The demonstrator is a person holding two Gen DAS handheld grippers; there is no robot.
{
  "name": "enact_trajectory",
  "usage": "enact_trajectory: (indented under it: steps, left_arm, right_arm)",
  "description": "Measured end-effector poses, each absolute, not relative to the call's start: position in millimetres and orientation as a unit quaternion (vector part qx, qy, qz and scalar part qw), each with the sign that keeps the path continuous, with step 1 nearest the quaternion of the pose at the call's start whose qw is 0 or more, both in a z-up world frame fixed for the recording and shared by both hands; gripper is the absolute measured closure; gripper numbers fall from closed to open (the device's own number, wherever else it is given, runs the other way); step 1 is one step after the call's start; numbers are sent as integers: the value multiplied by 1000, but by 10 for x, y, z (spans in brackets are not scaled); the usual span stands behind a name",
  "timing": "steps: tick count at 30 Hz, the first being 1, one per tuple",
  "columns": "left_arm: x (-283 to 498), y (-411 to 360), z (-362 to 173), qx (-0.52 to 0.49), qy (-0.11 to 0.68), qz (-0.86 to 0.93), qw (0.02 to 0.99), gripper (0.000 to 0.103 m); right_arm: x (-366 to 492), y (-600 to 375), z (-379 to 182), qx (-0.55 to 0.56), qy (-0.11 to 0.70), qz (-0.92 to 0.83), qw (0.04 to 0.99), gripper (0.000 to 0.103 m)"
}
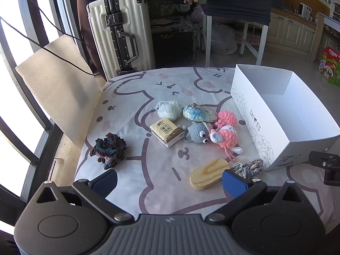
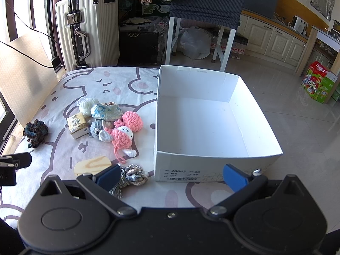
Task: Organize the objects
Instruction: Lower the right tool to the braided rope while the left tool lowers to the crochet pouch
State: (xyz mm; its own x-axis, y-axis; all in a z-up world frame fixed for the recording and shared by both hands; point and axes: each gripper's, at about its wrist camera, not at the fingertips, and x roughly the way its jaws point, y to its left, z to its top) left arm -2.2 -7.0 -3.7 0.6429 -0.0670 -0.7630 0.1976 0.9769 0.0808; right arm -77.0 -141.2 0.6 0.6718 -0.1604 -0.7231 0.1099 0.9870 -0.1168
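I work in a home: suitcase (image 1: 121, 34) at eleven o'clock, kitchen cabinets (image 2: 274, 38) at one o'clock.

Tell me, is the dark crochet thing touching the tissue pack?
Apart. The left wrist view shows bare sheet between the dark crochet piece and the tissue pack.

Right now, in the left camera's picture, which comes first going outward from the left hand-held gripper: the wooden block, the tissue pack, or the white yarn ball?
From the left hand-held gripper:
1. Wooden block, just ahead beside its right finger.
2. Tissue pack, mid-bed, in the cluster of toys.
3. White yarn ball, at the cluster's far edge.
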Motion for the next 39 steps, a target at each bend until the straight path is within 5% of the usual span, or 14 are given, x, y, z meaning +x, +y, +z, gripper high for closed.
enact_trajectory:
  steps: [23,39]
  left_arm:
    - [322,79,527,81,367,-57,925,0]
    - [1113,461,644,93,342,-18,935,0]
  right_arm:
    - [-418,-1324,565,-47,332,-42,941,0]
    - [231,-1089,375,-199,324,81,921,0]
